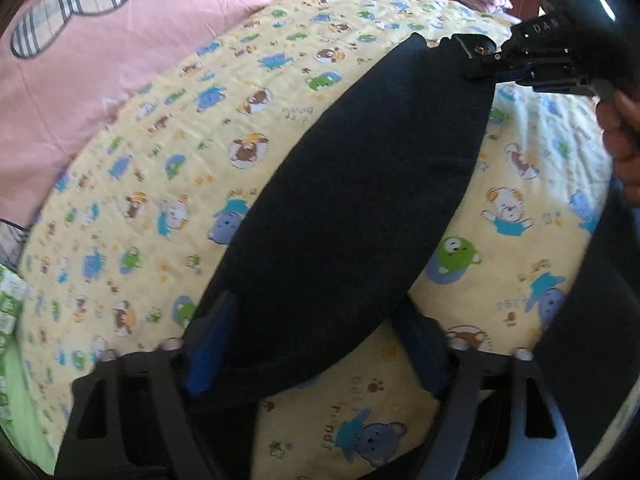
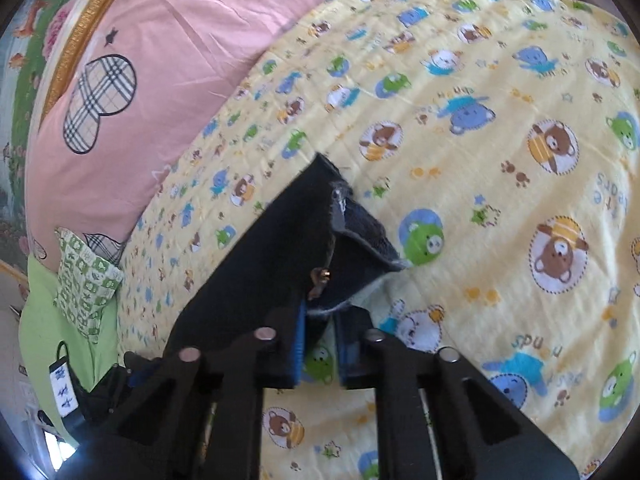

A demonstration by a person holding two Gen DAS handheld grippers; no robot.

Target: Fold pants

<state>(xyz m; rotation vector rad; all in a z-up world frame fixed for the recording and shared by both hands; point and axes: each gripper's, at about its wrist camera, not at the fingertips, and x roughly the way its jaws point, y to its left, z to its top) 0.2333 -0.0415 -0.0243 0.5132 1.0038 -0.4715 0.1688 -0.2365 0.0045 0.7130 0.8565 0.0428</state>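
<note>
The dark navy pants [image 1: 352, 200] hang stretched in the air above a yellow bear-print quilt [image 1: 160, 168], held between both grippers. My left gripper [image 1: 316, 344] is at the lower end of the pants, its jaws wide apart; the cloth lies against the left blue pad [image 1: 208, 356]. My right gripper [image 1: 486, 65] pinches the far upper corner. In the right wrist view my right gripper [image 2: 320, 344] is shut on the waistband end of the pants [image 2: 280, 256], where a metal button [image 2: 320, 276] shows.
A pink duvet [image 1: 120, 60] with a plaid patch lies along the far side of the quilt, also in the right wrist view [image 2: 160, 60]. A green patterned pillow [image 2: 86, 280] sits at the left. A person's hand [image 1: 620, 128] holds the right gripper.
</note>
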